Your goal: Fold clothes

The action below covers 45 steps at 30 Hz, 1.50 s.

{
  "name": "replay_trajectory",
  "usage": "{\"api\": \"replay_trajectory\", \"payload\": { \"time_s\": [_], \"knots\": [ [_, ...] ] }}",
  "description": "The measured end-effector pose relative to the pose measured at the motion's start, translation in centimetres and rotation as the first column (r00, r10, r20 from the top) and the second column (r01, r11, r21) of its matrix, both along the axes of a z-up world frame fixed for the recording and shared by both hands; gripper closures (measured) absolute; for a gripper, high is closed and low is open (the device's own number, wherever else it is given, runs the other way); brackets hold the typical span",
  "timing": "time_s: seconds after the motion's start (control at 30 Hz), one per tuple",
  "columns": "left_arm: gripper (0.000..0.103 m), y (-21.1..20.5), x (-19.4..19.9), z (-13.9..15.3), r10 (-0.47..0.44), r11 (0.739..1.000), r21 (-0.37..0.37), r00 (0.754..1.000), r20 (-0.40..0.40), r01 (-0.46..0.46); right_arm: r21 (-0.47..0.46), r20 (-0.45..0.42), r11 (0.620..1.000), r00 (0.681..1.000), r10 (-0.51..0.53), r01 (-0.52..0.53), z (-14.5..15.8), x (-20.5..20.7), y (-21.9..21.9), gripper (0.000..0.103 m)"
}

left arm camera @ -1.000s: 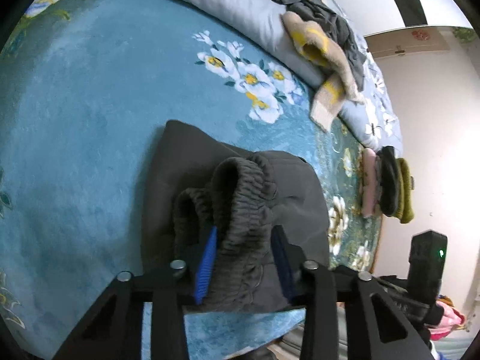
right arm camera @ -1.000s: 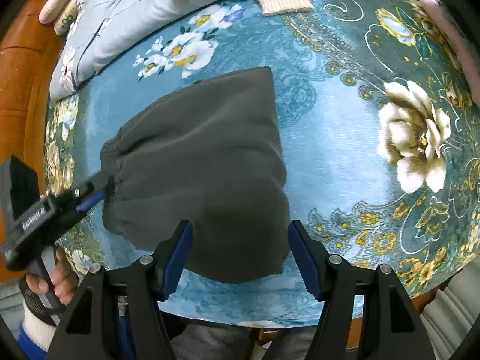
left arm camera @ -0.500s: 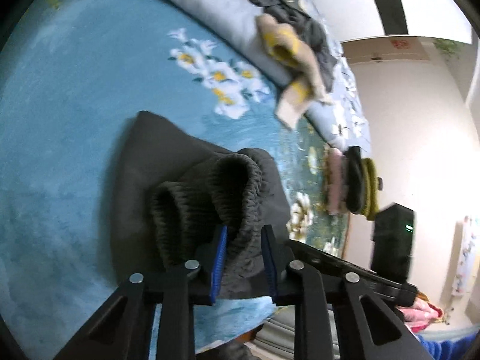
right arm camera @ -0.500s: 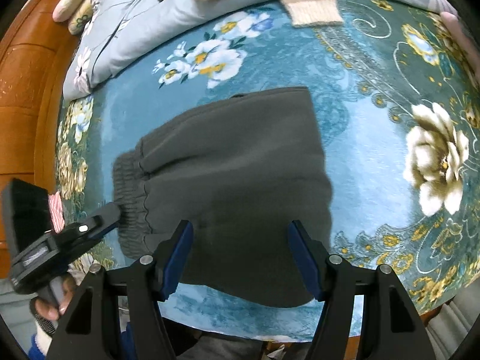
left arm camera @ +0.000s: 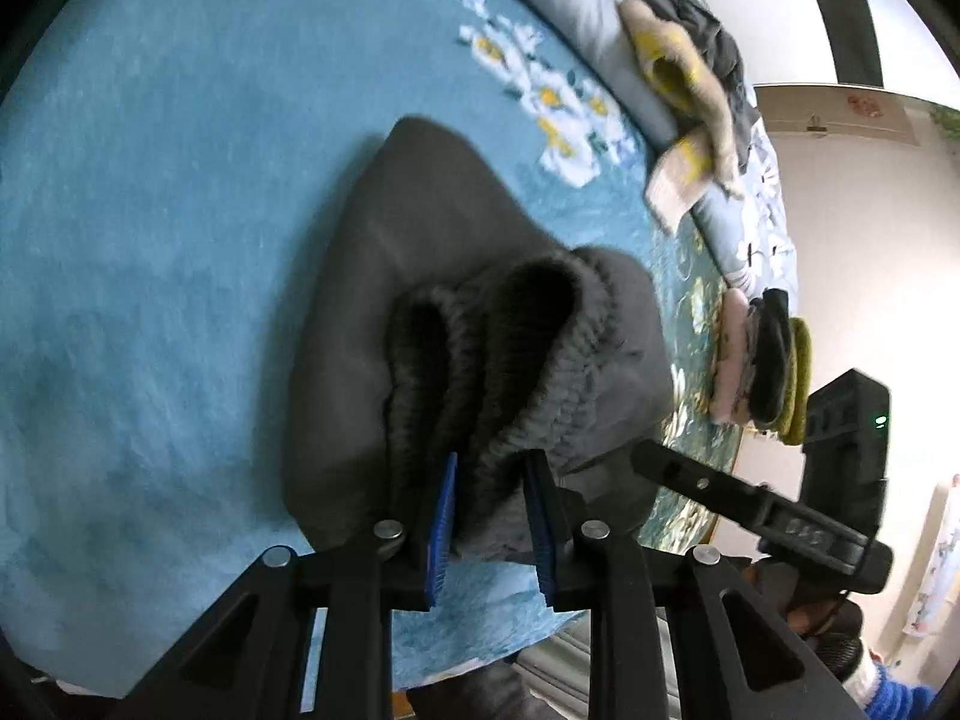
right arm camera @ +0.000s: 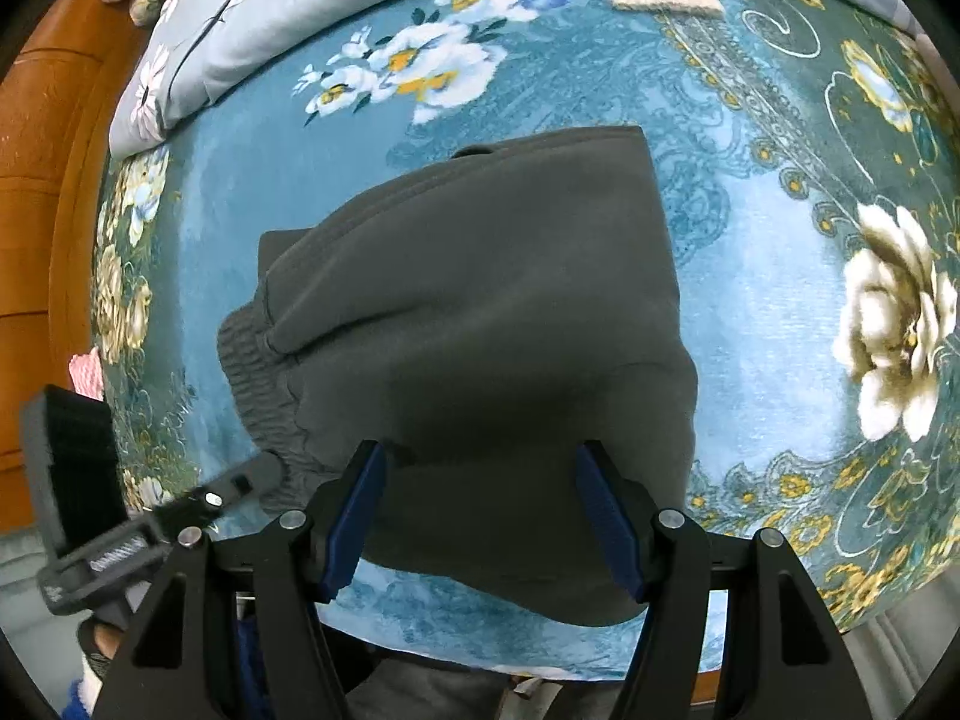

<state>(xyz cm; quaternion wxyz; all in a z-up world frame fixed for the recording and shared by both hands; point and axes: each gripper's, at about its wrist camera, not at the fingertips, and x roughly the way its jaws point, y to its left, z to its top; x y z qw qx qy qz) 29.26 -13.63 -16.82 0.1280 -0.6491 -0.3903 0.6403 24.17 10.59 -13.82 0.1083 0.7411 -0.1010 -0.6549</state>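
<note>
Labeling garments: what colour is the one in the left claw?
Dark grey garment; right wrist view shows it best.

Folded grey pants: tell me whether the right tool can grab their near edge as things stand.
Probably yes. The right tool is open, straddling the near edge of the grey pants with nothing between; the left tool pinches only the elastic waistband off to the side.

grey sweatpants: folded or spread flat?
Folded: the grey sweatpants lie in stacked layers on the blue blanket, bunched elastic waistband in the left gripper.

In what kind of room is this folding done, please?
Probably a bedroom: the dark grey trousers lie on a bed with a blue floral bedspread, a grey quilt and a wooden headboard.
</note>
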Motion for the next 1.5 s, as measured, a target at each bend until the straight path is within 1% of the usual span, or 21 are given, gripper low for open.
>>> {"api": "replay_trajectory", "payload": {
  "time_s": [0.03,0.07,0.1,0.17,0.23,0.3,0.37,0.43,0.57,0.6,0.7,0.77,0.87,1.07,1.1,1.17,1.2,1.3,1.4,1.5],
  "knots": [
    [0.047,-0.3,-0.1,-0.1,0.002,1.000,-0.006,1.000,0.006,-0.002,-0.003,0.002,1.000,1.000,-0.002,0.002,0.0,0.0,0.1,0.036],
    [0.037,-0.6,0.0,-0.4,0.002,1.000,-0.011,1.000,0.019,-0.002,-0.007,0.003,1.000,1.000,-0.004,0.004,0.0,-0.1,0.2,0.036],
    [0.029,-0.8,0.0,-0.8,0.002,1.000,-0.011,1.000,0.030,-0.002,-0.010,0.004,1.000,1.000,-0.006,0.006,0.0,-0.1,0.2,0.036],
    [0.027,-1.0,0.1,-1.8,-0.008,1.000,0.016,0.998,0.055,0.007,-0.011,0.005,1.000,1.000,-0.002,0.002,0.0,-0.1,0.2,0.036],
    [0.018,-0.8,0.0,-2.2,-0.037,0.999,0.030,0.998,0.047,0.036,-0.005,0.004,1.000,1.000,0.009,-0.009,0.0,-0.1,-0.1,0.036],
    [0.014,-0.5,-0.2,-2.4,-0.070,0.997,0.035,0.997,0.032,0.069,0.001,0.003,1.000,1.000,0.019,-0.019,-0.1,-0.2,-0.2,0.036],
    [0.014,-0.1,-0.6,-2.6,-0.097,0.995,0.030,0.995,0.019,0.097,0.005,0.004,1.000,1.000,0.026,-0.026,-0.1,-0.2,-0.3,0.036],
    [0.015,0.0,-0.9,-2.9,-0.103,0.994,0.038,0.994,0.019,0.102,0.007,0.006,1.000,1.000,0.028,-0.029,-0.1,-0.2,-0.3,0.036],
    [0.015,-0.1,-0.9,-2.3,-0.088,0.990,0.107,0.996,-0.013,0.089,0.010,0.010,0.999,0.999,0.035,-0.035,-0.1,-0.3,-0.4,0.036],
    [0.015,-0.2,-0.8,-2.3,-0.082,0.990,0.115,0.997,-0.017,0.083,0.012,0.010,0.999,0.999,0.038,-0.038,-0.1,-0.3,-0.4,0.036],
    [0.015,0.1,-1.1,-2.5,-0.080,0.993,0.090,0.997,-0.023,0.082,0.021,0.012,0.999,0.999,0.049,-0.050,-0.3,-0.3,-0.6,0.036],
    [0.015,0.1,-1.5,-3.0,-0.064,0.993,0.094,0.998,-0.015,0.065,0.025,0.014,0.998,0.998,0.053,-0.054,-0.4,-0.3,-0.7,0.036],
    [0.015,0.0,-1.9,-3.0,-0.057,0.992,0.111,0.998,-0.036,0.061,0.027,0.017,0.998,0.998,0.058,-0.059,-0.5,-0.3,-0.7,0.036],
    [0.016,-0.6,-1.7,-4.5,-0.020,0.986,0.165,1.000,0.013,0.018,0.025,0.024,0.998,0.998,0.063,-0.063,-0.7,-0.3,-0.8,0.036],
    [0.017,-0.7,-1.7,-4.8,-0.014,0.985,0.174,1.000,0.021,0.010,0.025,0.024,0.998,0.998,0.065,-0.066,-0.7,-0.3,-0.8,0.036],
    [0.024,-1.0,-1.6,-5.3,-0.002,0.982,0.191,0.999,0.038,-0.005,0.032,0.022,0.997,0.997,0.076,-0.076,-0.7,-0.3,-1.0,0.036],
    [0.030,-0.9,-1.7,-5.2,-0.006,0.981,0.192,0.999,0.038,-0.002,0.035,0.021,0.996,0.997,0.080,-0.080,-0.7,-0.3,-1.1,0.036],
    [0.033,-0.1,-2.2,-4.4,-0.040,0.987,0.155,0.999,0.010,0.038,0.044,0.022,0.996,0.997,0.080,-0.081,-0.8,-0.4,-1.0,0.036],
    [0.033,0.3,-2.7,-4.6,-0.039,0.989,0.143,0.999,0.021,0.035,0.040,0.024,0.997,0.997,0.069,-0.070,-0.8,-0.5,-0.7,0.036],
    [0.033,1.0,-3.3,-4.2,-0.052,0.993,0.111,0.998,0.023,0.049,0.040,0.028,0.997,0.998,0.064,-0.066,-0.8,-0.5,-0.6,0.036]
  ]
}}
